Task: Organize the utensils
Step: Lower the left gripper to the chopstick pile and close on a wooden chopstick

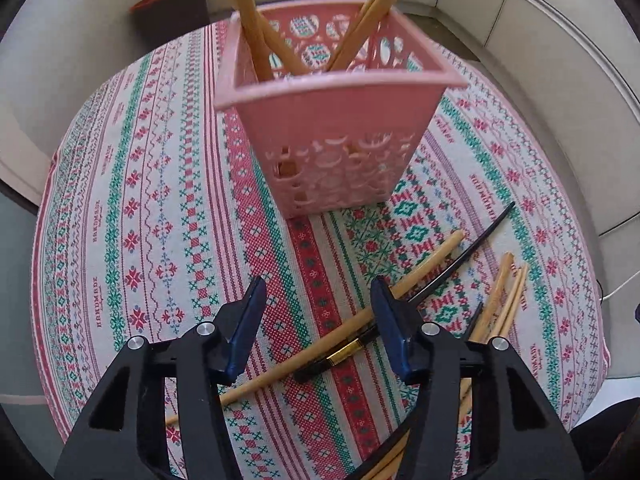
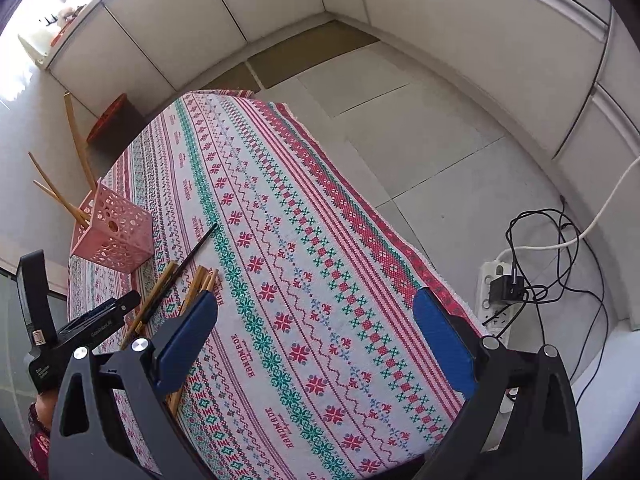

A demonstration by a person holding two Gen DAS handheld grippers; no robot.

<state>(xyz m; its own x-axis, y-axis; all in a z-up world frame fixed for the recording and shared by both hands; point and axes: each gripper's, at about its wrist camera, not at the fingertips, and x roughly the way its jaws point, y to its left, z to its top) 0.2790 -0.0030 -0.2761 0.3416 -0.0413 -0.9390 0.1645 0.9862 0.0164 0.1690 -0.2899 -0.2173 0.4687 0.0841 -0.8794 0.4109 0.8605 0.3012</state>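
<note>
A pink perforated basket (image 1: 328, 120) stands on the patterned tablecloth (image 1: 140, 200) with several wooden chopsticks (image 1: 248, 12) leaning in it. My left gripper (image 1: 318, 284) hovers just in front of the basket with its jaws apart. Under the gap lie a long wooden chopstick (image 1: 424, 268) and a black utensil with a gold band (image 1: 348, 350); neither pad touches them. A thin black chopstick (image 1: 468, 252) and more wooden ones (image 1: 504, 292) lie to the right. My right gripper (image 2: 316, 298) is wide open over bare cloth, to the right of the basket (image 2: 116, 236) and the loose chopsticks (image 2: 160, 292).
A dark bin with a red rim (image 1: 172, 8) stands on the floor beyond the table's far edge. To the right, a power strip with cables (image 2: 496, 292) lies on the floor just past the table's edge (image 2: 360, 208). White cabinets line the walls.
</note>
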